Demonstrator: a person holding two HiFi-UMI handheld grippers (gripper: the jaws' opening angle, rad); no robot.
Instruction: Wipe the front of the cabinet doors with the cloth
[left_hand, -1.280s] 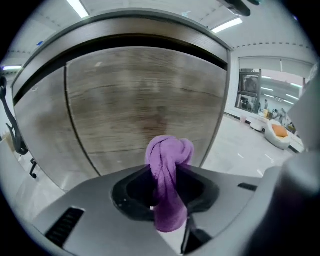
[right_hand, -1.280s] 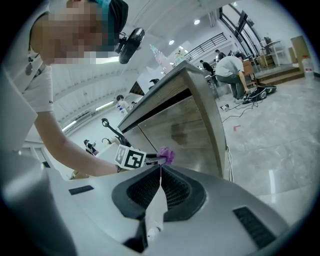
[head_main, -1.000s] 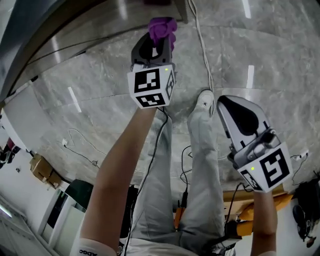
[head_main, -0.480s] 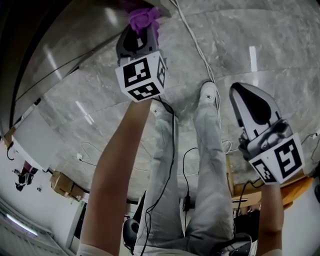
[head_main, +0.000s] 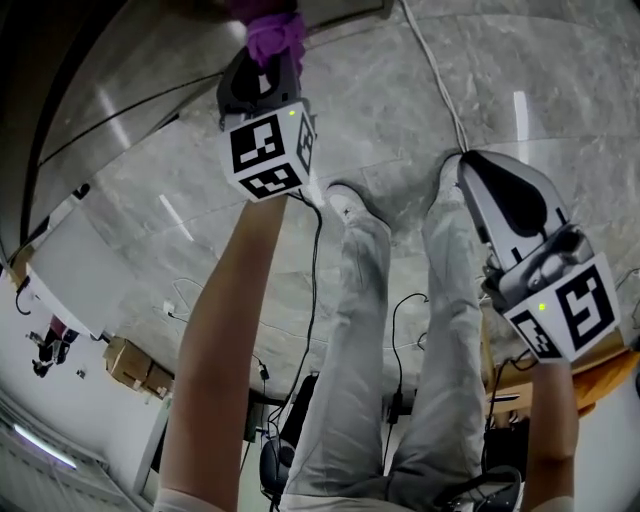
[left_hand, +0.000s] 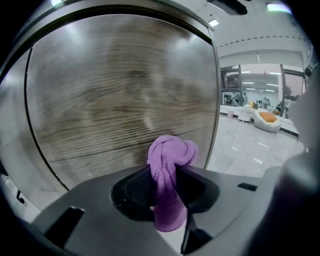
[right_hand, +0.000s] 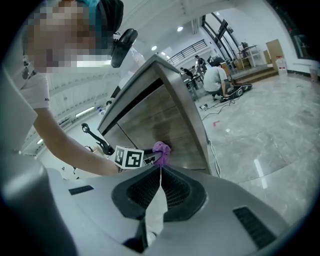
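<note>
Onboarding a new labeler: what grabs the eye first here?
The purple cloth, pinched in the left gripper, bunched right in front of the wood-grain cabinet door. Next, the right gripper, jaws together and empty, off to the side over the grey marble floor beside the person's legs.

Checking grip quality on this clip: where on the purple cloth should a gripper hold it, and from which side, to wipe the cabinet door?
Probably its narrow hanging tail, coming from the side away from the cabinet door. The cloth bunches into a wad at one end; the left gripper clamps below it, leaving that wad facing the wood.
</note>
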